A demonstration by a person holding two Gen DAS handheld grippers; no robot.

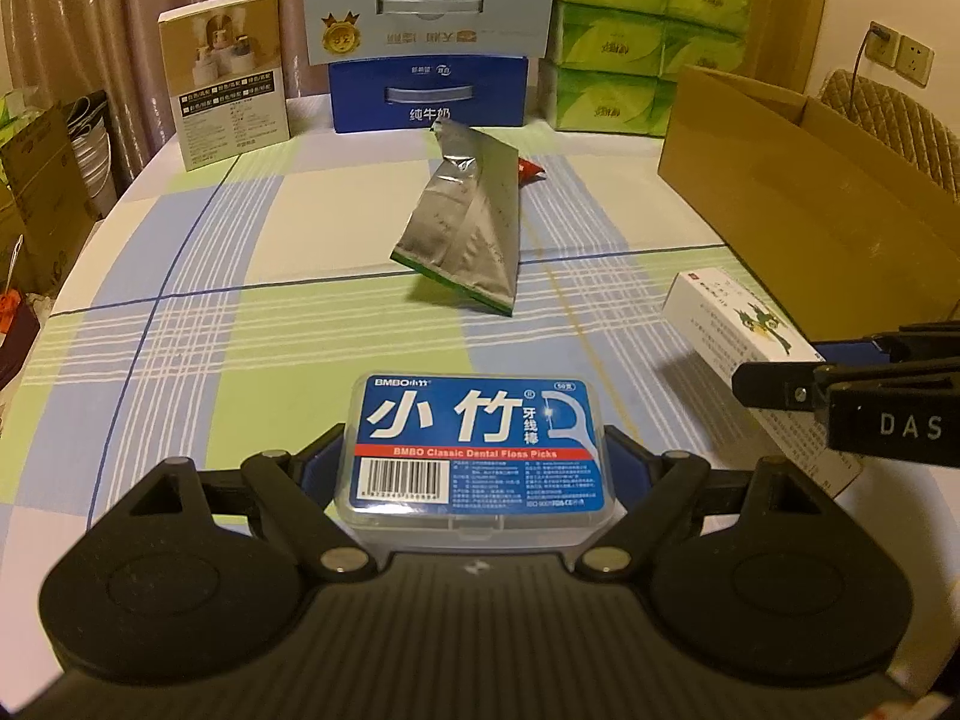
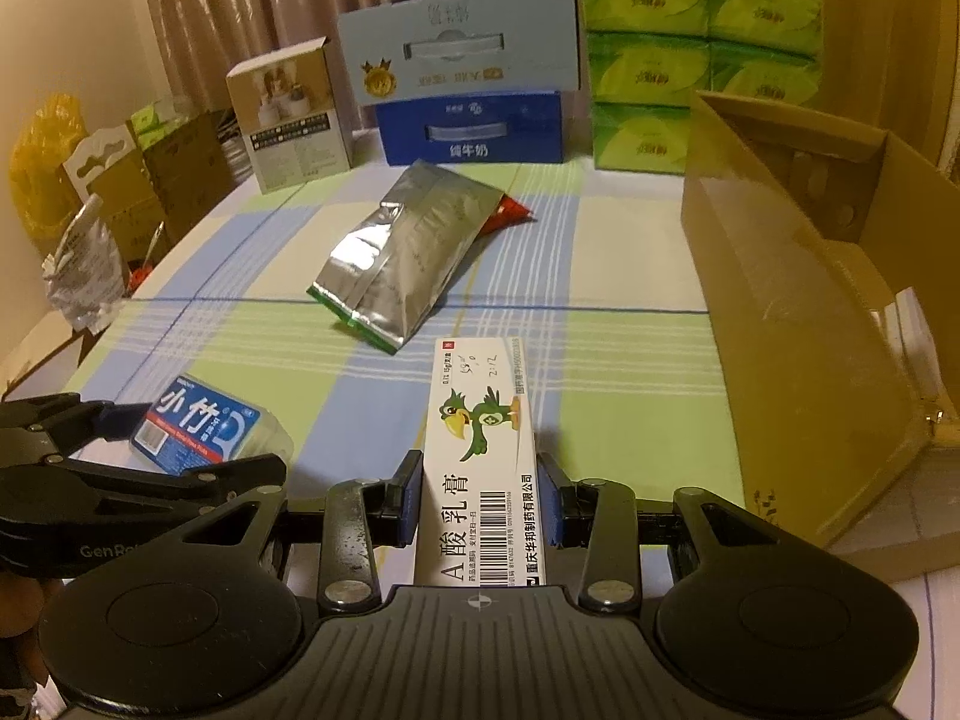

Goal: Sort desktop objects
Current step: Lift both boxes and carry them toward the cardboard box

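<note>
Left gripper (image 1: 477,462): its fingers are closed on the floss pick case (image 1: 474,450), one blue pad on each short end; the case sits low between the fingers, label up, its long axis running across the gripper from pad to pad; whether it rests on the tablecloth (image 1: 240,312) or is just clear of it cannot be told.

Right gripper (image 2: 480,498): its fingers clamp the ointment box (image 2: 483,450) on its two long sides; the box's long axis points straight ahead, along the fingers and away from the camera; the near end lies between the pads, the far end juts out over the cloth.

Cardboard box (image 2: 798,324): open-topped, on the right side of the table; it lies to the right of both grippers, and the right gripper is the nearer of the two; judged the likely bin for sorting.

Deciding relation: the ointment box points forward while the bin's wall stands beside it to the right; the coming move seems to call for a swing to the right and a lift over that wall; the left gripper has to cross farther, past the right one.

Foil pouch (image 1: 465,222): lies ahead of both, near the table's middle, untouched, well apart from either gripper; a red packet (image 2: 507,213) peeks out behind it.
</note>
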